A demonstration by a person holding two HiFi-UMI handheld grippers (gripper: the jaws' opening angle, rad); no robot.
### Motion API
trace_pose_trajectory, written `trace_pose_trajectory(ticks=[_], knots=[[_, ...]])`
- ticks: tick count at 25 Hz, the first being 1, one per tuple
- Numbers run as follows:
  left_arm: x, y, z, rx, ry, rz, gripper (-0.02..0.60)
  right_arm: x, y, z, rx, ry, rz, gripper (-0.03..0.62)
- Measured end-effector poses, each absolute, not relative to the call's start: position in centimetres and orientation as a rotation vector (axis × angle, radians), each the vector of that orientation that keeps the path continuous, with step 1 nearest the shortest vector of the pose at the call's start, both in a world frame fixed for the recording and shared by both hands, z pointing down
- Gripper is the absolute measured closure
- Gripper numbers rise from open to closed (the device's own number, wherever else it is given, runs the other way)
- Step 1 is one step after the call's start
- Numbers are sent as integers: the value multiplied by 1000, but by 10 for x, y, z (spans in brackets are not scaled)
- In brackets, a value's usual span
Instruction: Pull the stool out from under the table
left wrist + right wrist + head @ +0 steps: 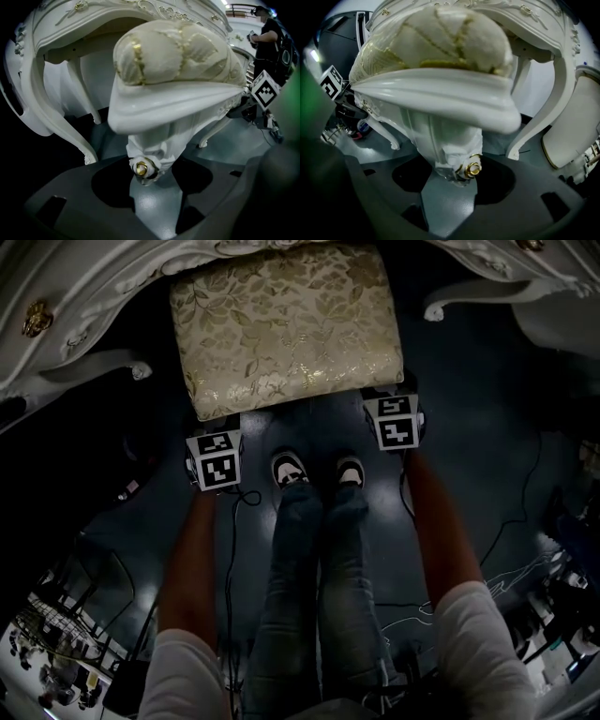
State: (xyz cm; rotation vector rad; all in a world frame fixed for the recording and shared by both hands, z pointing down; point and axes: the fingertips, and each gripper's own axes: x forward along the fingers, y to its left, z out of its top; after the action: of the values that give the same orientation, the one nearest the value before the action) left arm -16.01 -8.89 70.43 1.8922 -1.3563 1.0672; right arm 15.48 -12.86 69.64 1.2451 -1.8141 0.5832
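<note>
The stool, with a gold floral cushion on a white carved frame, stands in front of my feet, its far edge under the ornate white table. My left gripper is at its near left corner and my right gripper at its near right corner. In the left gripper view the jaws of the left gripper close round the white corner leg with its gold knob. In the right gripper view the right gripper holds the other corner leg the same way.
My shoes stand between the two grippers on the dark floor, with cables beside them. Curved table legs flank the stool. A white chair stands to the right, and another person stands far off.
</note>
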Motion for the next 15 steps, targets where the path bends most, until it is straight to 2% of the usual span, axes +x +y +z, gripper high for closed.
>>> trace_pose_trajectory(ticks=[15], knots=[[-162,-91,701,1871,-1307,1105,316,154,-121,692,1246,-1789,602,327]])
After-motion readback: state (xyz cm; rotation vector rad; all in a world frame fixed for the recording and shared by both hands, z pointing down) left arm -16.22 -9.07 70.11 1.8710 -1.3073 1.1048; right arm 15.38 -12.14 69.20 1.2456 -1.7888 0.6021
